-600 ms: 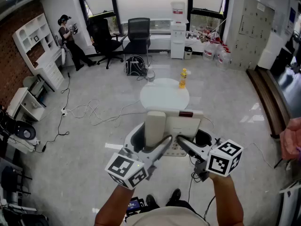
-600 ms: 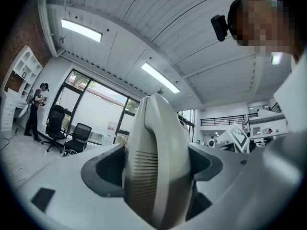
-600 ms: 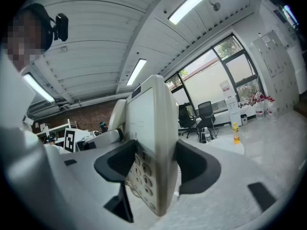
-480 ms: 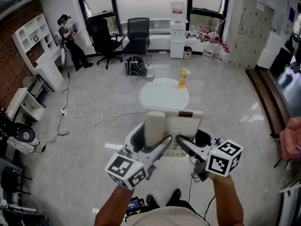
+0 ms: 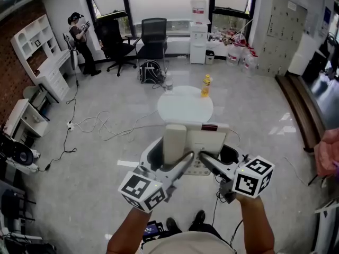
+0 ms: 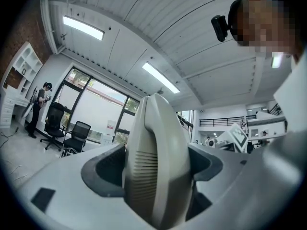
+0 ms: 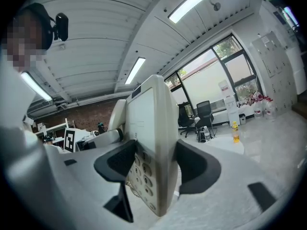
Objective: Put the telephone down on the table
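The phone [image 5: 205, 141] hung in the air over the floor, at 6 o'clock from the round table [image 5: 183, 107], and was not yet on it. The left gripper [image 5: 179, 162] pinched the handset [image 5: 174, 142] near its lower end, both pads pressed to its sides. The right gripper [image 5: 213, 164] pinched the near edge of the base, one pad on the keypad face and the other on the back.

One yellow bottle [image 5: 205, 87] stood on the table at its 1 o'clock rim, and the rest of the top showed bare white. Loose cables [image 5: 100, 125] trailed over the floor at 9 o'clock from the table, well apart from it.

Farther off, two black chairs [image 5: 154, 36] stood by the windows at 11 o'clock, with one dark bag [image 5: 151, 73] on the floor just before them. One white water dispenser [image 5: 198, 38] stood at 12 o'clock. One other person [image 5: 79, 38] stood at 10 o'clock beside white shelves [image 5: 37, 52] along the brick wall.

Counted: one phone with one handset, two grippers, one table, one bottle, two chairs, one bag, one dispenser.
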The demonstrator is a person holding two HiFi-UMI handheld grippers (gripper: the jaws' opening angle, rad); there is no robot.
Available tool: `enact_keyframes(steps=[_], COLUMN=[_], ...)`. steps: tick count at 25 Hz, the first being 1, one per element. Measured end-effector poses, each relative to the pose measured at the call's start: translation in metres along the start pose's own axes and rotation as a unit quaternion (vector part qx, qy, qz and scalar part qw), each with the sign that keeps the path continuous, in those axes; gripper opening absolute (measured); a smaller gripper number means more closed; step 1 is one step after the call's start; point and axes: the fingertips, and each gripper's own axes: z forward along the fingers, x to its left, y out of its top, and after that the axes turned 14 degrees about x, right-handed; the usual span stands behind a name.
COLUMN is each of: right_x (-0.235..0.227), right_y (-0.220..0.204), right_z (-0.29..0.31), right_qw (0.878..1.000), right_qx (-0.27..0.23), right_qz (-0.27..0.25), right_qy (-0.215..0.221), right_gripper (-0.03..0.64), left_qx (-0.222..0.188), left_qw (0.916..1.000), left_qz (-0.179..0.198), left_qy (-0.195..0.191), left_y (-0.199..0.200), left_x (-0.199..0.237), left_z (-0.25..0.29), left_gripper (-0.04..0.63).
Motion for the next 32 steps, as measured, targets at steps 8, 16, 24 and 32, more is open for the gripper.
enact_keyframes(steps=[8,16,24,32], right_x=[0.009,0.026,0.016,-0.029], right_y=[0.003,0.016,0.027,0.059], right_z=[0.027,0.058,0.083,0.107], right_qw=[1.000,1.000,1.000,0.999], right_qx=[-0.002,-0.006,0.001,0.009], right_qz=[0.004,0.000,-0.005,-0.014], right_qy=[-0.020,-0.025,-0.005,0.032], right_gripper=[0.261,0.259,0.259,0.259], left_qx=[-0.003,-0.013,-0.011,-0.012], left_qw=[0.9999,0.9995,0.9999,0.9994], left_qz=[-0.007,-0.006,-0.009,-0.010], left_qy=[-0.015,-0.027,-0.004,0.032], left_y=[-0.002,0.007,0.012,0.025], left_x=[0.028,0.062,0.087,0.117], left_z=[-0.011,-0.029,-0.022,0.022], left_gripper=[0.379,0.378,0.378,0.378])
